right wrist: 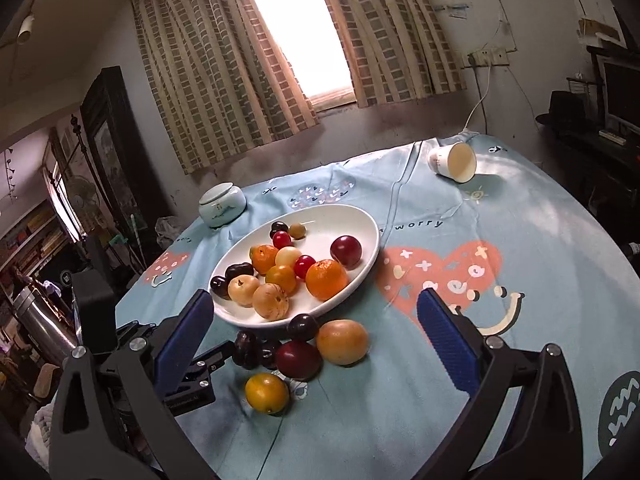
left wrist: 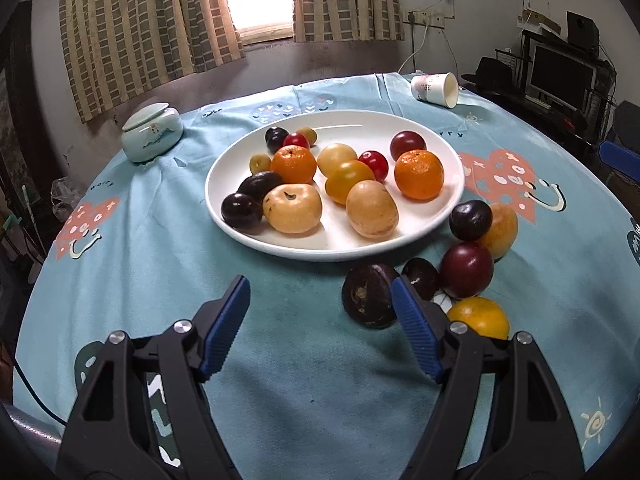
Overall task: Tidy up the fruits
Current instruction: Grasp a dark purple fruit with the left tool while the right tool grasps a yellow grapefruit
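A white plate (left wrist: 420, 236) (right wrist: 372, 252) holds several fruits: oranges, yellow, red and dark ones. Loose fruits lie on the cloth at its near right: a dark purple fruit (left wrist: 366, 296) (right wrist: 245, 349), a small dark one (left wrist: 421, 278), a red plum (left wrist: 467, 269) (right wrist: 298, 359), a dark plum (left wrist: 470, 220) (right wrist: 303, 327), an orange-yellow fruit (left wrist: 502, 230) (right wrist: 343, 341) and a yellow fruit (left wrist: 480, 317) (right wrist: 267, 393). My left gripper (left wrist: 320, 316) is open and empty, its right finger beside the dark purple fruit. My right gripper (right wrist: 316, 344) is open, empty, raised over the loose fruits.
A round table with a light blue printed cloth (left wrist: 160, 264) (right wrist: 480, 240). A lidded ceramic jar (left wrist: 152, 132) (right wrist: 222, 204) stands at the back left. A paper cup (left wrist: 436, 89) (right wrist: 454, 162) lies on its side at the back right. The left gripper's body shows in the right wrist view (right wrist: 192, 376).
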`<state>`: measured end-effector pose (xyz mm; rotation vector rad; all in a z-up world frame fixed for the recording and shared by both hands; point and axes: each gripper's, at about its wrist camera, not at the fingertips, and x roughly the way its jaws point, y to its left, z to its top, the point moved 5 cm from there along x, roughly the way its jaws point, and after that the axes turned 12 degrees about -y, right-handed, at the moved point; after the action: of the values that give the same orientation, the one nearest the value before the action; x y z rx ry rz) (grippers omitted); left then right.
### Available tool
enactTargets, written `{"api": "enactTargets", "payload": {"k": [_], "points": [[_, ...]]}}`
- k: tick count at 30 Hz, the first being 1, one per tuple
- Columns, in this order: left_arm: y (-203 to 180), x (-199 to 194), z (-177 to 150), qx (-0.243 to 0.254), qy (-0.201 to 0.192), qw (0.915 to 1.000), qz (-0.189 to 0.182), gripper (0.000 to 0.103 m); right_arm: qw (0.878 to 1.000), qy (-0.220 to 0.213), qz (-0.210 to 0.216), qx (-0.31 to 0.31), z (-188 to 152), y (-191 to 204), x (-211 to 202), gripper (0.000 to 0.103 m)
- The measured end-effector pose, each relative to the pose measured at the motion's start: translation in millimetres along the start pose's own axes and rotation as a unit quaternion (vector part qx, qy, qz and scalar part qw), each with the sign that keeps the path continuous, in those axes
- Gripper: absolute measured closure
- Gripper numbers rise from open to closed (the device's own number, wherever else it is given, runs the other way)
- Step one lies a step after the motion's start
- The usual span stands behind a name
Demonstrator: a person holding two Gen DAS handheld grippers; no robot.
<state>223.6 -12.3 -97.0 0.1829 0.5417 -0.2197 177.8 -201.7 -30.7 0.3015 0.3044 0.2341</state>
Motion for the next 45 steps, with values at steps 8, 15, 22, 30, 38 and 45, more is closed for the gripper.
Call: {"api": "enactTargets", "payload": {"k": [8, 15, 22, 30, 38, 45], "points": [[-7.9, 13.8, -4.6, 0.007, 0.016, 0.9998, -0.011, 0.024, 1.000, 0.021, -0.005, -0.010, -8.5, 2.2, 3.4, 0.001], [11.0, 24.7, -9.7, -0.004, 0.036, 0.9993, 0.006, 0.024, 0.999, 0.030, -0.002, -0.014, -13.1, 4.7, 4.8, 0.001], [29.2, 29.0, -13.5, -0.028, 0.049, 0.9984, 0.001, 0.056, 0.998, 0.053, 0.009, -0.036, -26.3, 16.7, 10.7, 0.001], [32.5, 33.6, -15.0, -0.044, 0.055, 0.9974, -0.015, 0.058, 0.989, 0.113, 0.034, -0.092, -63.7, 45.8, 23.7, 0.001], [38.5, 27.8, -10.1, -0.039, 0.043, 0.9983, 0.008, 0.059, 0.974, 0.177, 0.057, -0.125, -98.5, 65.4, 36.7, 0.034], [39.7, 25.8, -8.9, -0.042, 0.040, 0.9983, 0.006, 0.059, 0.972, 0.201, 0.043, -0.110, -109.4, 59.8, 50.3, 0.048]]}}
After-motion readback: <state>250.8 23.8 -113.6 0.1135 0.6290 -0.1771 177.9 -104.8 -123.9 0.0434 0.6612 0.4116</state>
